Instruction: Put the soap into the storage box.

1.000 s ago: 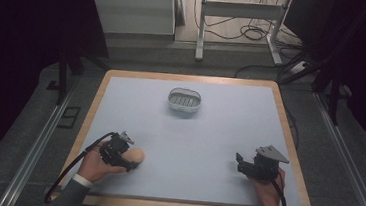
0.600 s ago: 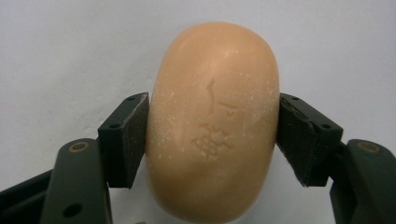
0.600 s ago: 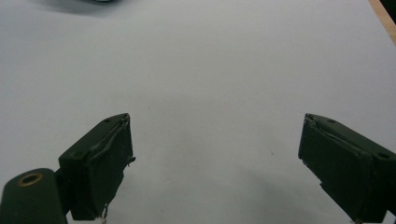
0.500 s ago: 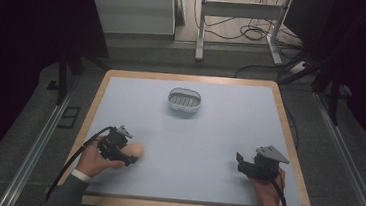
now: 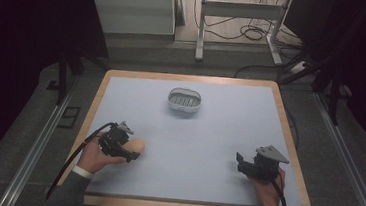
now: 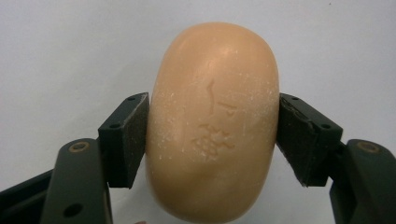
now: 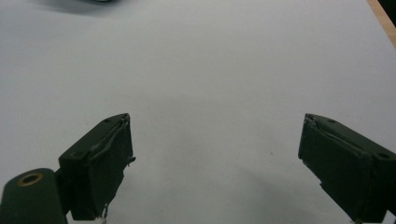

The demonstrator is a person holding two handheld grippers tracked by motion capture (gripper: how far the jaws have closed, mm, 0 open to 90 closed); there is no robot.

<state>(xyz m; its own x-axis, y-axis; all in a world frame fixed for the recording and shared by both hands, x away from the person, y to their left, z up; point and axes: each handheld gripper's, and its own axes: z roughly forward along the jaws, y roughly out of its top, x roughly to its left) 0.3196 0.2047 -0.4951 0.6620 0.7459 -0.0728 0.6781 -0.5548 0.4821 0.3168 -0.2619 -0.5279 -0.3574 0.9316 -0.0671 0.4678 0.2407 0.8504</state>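
Left gripper (image 6: 212, 135) squeezing an orange bar of soap (image 6: 212, 121) between its two black fingers (image 6: 126, 140) near the left front corner of the pale blue counter (image 5: 207, 145), right gripper (image 7: 215, 158) with fingers wide apart over bare counter, small white basket (image 5: 184, 101) far back.

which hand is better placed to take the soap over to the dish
Left. The left tool is shut on the oval tan soap bar; the right tool is open, apart. The small white soap dish lies ahead.
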